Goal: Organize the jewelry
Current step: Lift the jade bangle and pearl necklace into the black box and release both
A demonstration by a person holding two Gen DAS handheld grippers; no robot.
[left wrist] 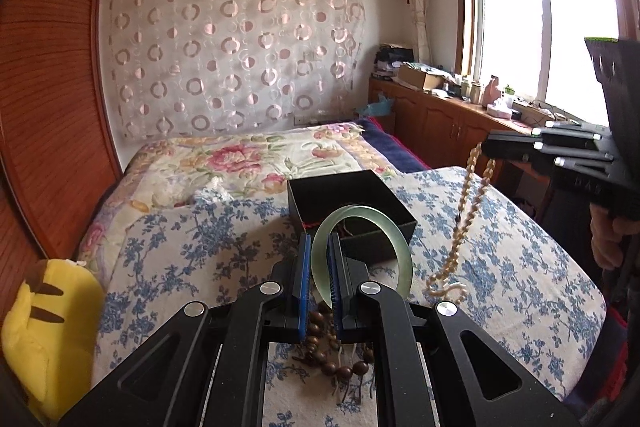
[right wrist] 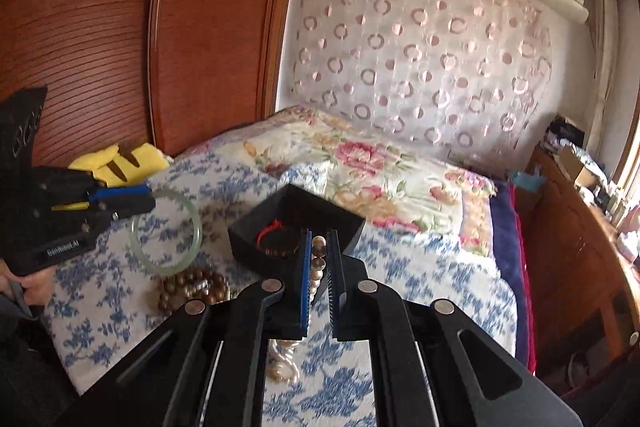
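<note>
My left gripper [left wrist: 319,247] is shut on a pale green jade bangle [left wrist: 402,255], held upright above the bed in front of an open black box [left wrist: 308,191]. It also shows in the right wrist view [right wrist: 150,201] with the bangle [right wrist: 196,227]. My right gripper [right wrist: 319,247] is shut on a string of pale beads [right wrist: 318,259]; the string [left wrist: 464,211] hangs from it [left wrist: 486,147] down to the bed. The black box [right wrist: 244,231] holds a red cord bracelet [right wrist: 268,229]. Dark brown wooden beads [left wrist: 320,327] lie on the bed under my left gripper and show in the right wrist view [right wrist: 192,285].
The blue floral bedspread [left wrist: 200,247] covers the near bed. A yellow plush toy [left wrist: 44,327] lies at the left edge by the wooden wardrobe [left wrist: 48,87]. A cluttered wooden cabinet [left wrist: 448,115] stands under the window at right.
</note>
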